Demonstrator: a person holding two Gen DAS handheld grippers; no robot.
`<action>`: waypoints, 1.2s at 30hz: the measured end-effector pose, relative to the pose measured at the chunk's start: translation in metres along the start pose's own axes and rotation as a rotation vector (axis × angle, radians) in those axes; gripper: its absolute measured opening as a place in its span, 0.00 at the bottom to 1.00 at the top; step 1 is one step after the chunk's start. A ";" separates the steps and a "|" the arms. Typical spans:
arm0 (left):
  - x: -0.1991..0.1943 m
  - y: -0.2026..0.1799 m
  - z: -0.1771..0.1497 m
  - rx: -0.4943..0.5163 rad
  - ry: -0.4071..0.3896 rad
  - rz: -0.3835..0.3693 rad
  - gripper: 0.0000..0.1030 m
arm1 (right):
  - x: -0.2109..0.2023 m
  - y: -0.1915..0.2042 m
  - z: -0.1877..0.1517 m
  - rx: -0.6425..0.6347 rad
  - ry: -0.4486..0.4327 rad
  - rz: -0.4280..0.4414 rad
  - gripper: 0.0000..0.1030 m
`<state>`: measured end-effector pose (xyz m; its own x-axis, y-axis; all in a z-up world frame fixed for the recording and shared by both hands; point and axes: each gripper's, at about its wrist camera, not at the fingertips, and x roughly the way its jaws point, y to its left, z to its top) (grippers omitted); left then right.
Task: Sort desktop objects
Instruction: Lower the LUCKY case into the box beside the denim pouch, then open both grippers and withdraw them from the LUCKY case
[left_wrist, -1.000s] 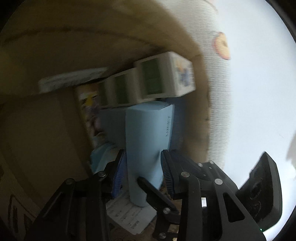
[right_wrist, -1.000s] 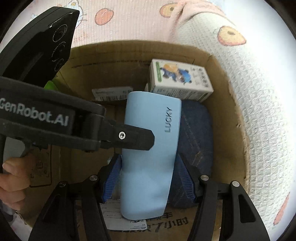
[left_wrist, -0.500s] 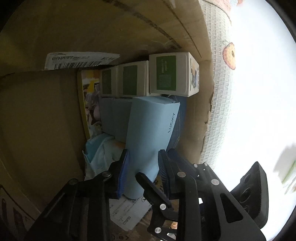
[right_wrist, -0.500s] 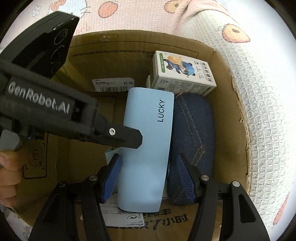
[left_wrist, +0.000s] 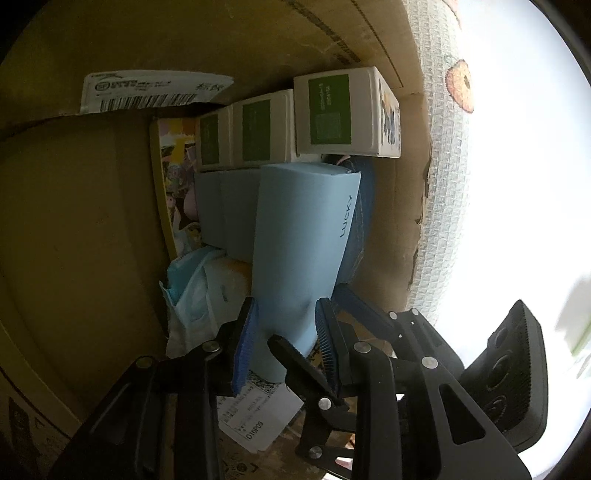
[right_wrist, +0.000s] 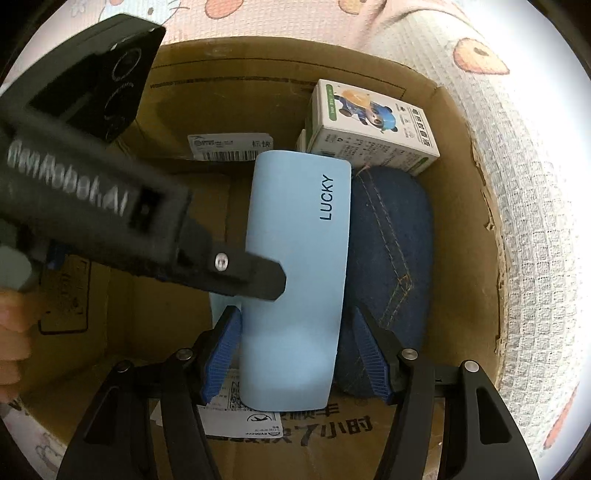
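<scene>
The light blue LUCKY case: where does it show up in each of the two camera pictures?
Left wrist: LUCKY case stands centre, its lower end between the jaws.
Right wrist: the case lies centre, running up from the jaws.
Shared landmark: the panda box, just beyond the case's far end in both.

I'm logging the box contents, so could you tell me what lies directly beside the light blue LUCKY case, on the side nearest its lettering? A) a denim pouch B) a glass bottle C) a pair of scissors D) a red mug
A: in the right wrist view a dark blue denim pouch with orange stitching lies right against the lettered edge of the LUCKY case inside the cardboard box.
</scene>
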<state>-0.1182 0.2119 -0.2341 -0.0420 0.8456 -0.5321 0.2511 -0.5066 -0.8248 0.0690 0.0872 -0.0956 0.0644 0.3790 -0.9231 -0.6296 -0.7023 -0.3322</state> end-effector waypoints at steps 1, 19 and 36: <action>0.000 0.001 0.000 -0.007 -0.001 -0.010 0.33 | 0.000 -0.001 -0.001 0.001 0.006 0.000 0.58; -0.027 -0.017 -0.018 0.107 -0.097 0.034 0.27 | -0.025 -0.013 -0.012 0.028 -0.017 -0.035 0.60; -0.119 -0.077 -0.061 0.737 -0.461 0.355 0.13 | -0.081 0.051 0.007 0.074 -0.112 -0.007 0.60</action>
<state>-0.0734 0.1603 -0.0952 -0.4990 0.5511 -0.6688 -0.3464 -0.8343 -0.4289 0.0260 0.0251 -0.0364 -0.0149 0.4517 -0.8921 -0.6850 -0.6545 -0.3200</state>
